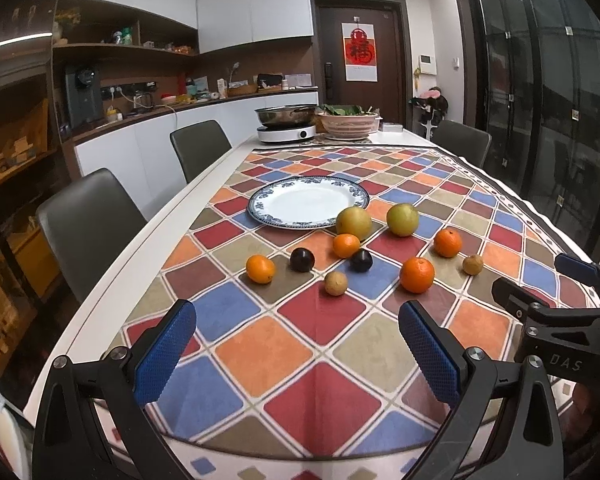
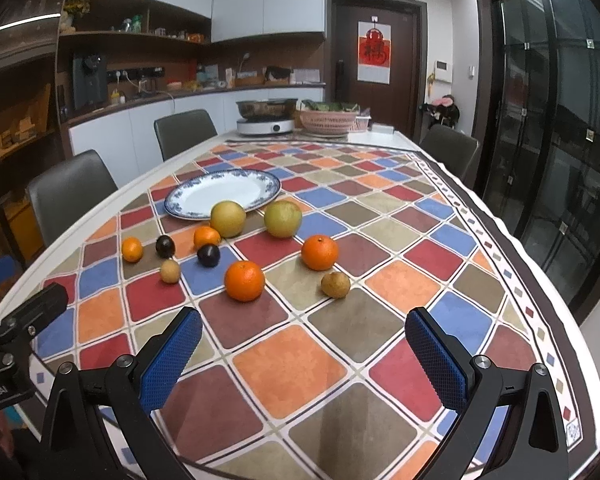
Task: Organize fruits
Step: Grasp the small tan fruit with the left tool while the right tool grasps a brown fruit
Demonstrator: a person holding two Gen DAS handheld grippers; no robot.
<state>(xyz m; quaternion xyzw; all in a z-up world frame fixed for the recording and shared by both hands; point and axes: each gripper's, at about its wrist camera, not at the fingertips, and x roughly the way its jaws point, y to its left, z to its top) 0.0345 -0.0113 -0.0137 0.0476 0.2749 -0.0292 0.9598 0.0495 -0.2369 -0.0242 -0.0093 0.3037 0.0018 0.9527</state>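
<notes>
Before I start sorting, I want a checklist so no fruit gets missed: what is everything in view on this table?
Round orange citrus fruits: four, orange, scattered on the chequered cloth.
Large round yellow-green fruits: two, just in front of the plate.
Small dark purple plums: two, mid-cluster.
Small round tan-brown fruits: two, nearest edge of the cluster.
White china plate with blue rim: one, bare, behind the fruit.
Steel pan on white round cooker: one, far end.
Pink woven basket of greens: one, beside the cooker.
Grey chairs: three seen.
Left tongs: blue pads, open, holding nothing.
Right tongs: blue pads, open, holding nothing.
</notes>
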